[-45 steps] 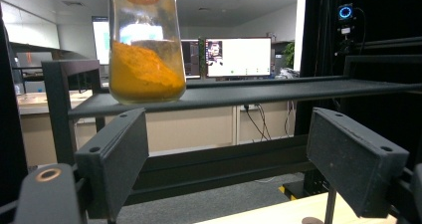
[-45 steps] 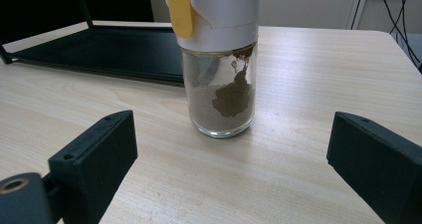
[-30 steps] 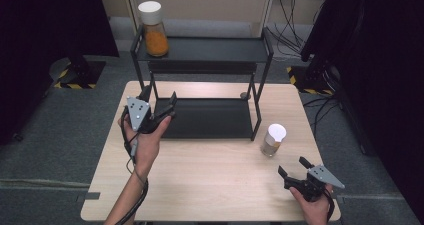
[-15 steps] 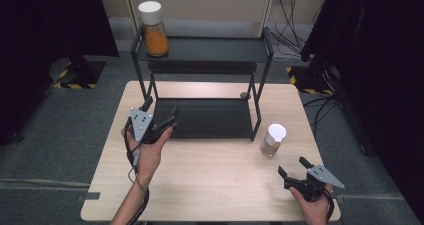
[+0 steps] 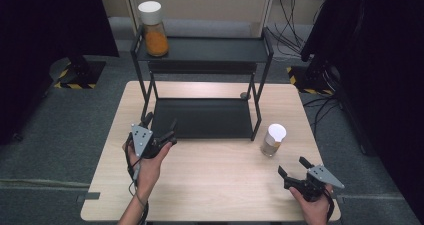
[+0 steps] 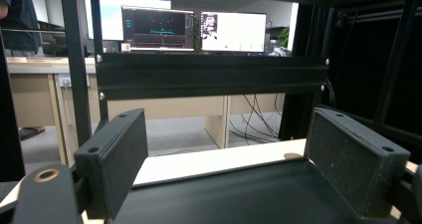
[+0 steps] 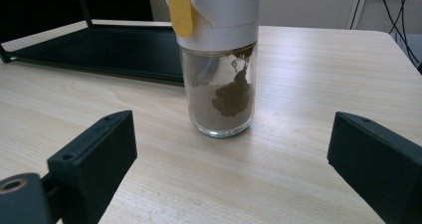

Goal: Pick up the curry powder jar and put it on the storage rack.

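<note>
Right gripper view: brown-powder jar (image 7: 218,79) upright on table (image 7: 308,74), ahead of wide-open, empty right claw (image 7: 239,159).

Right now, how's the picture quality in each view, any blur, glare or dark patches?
High view: evenly lit pale wooden table, black curtains at both sides lost in darkness, slightly soft. Left gripper view: the black metal two-tier rack is dim against bright monitors behind. Right gripper view: the glass jar of brown powder with a white cap is sharp, cap cropped at the top, the near tool pads slightly soft.

Counter (image 5: 210,185), as I see it.
Black rack (image 5: 202,117) stands on it; brown-powder jar (image 5: 273,140) just beside the rack.
</note>
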A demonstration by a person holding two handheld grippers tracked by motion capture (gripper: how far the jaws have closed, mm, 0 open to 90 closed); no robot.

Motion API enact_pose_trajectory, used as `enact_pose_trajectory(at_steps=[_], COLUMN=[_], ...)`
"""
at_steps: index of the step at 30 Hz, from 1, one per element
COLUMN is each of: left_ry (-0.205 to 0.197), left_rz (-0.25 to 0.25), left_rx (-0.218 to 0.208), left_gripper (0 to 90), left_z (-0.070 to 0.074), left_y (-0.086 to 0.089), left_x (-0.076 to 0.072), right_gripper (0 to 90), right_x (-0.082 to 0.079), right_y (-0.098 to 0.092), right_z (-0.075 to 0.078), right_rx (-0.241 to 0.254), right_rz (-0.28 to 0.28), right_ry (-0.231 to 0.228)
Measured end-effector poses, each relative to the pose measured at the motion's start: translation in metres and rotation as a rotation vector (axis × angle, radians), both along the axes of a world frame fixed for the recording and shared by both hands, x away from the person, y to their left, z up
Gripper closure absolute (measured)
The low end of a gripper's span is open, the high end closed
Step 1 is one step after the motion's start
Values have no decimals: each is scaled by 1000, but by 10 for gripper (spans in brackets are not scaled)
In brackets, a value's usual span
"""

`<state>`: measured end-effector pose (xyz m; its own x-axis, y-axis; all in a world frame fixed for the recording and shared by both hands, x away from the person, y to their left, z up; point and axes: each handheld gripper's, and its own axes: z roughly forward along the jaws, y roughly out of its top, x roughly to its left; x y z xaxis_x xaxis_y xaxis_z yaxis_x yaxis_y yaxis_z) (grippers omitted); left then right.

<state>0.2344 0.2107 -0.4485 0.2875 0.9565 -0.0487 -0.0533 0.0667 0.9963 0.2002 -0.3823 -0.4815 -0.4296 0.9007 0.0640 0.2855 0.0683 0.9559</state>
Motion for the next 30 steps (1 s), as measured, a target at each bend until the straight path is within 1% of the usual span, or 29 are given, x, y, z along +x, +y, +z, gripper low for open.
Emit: enact_pose_trajectory(at_steps=[6, 9, 12, 14, 15, 19, 24, 30], left_ry=[26, 38, 54, 60, 62, 98, 134, 153], left_rz=[-1, -2, 2, -6, -7, -13, -16, -22], left_rx=[5, 5, -6, -7, -5, 9, -2, -10], left_gripper=[152, 151, 144, 140, 140, 140, 140, 139], left_z=[-13, -23, -32, -40, -42, -50, -61, -67], left_y=[0, 0, -1, -2, -2, -5, -6, -8], left_x=[-5, -7, -10, -11, -11, -12, -13, -12], right_gripper=[57, 57, 57, 57, 57, 57, 57, 57], right_x=[-1, -1, -1, -1, 0, -1, -1, -1], right_y=[1, 0, 1, 1, 0, 1, 0, 0], right_z=[0, 0, 0, 0, 0, 0, -1, -1], right_rx=[-3, 0, -1, 0, 0, -1, 0, -1], right_rz=[-1, -2, -2, -3, -3, -4, -2, -1], right_ry=[-4, -2, -3, -2, -1, -3, -5, -6])
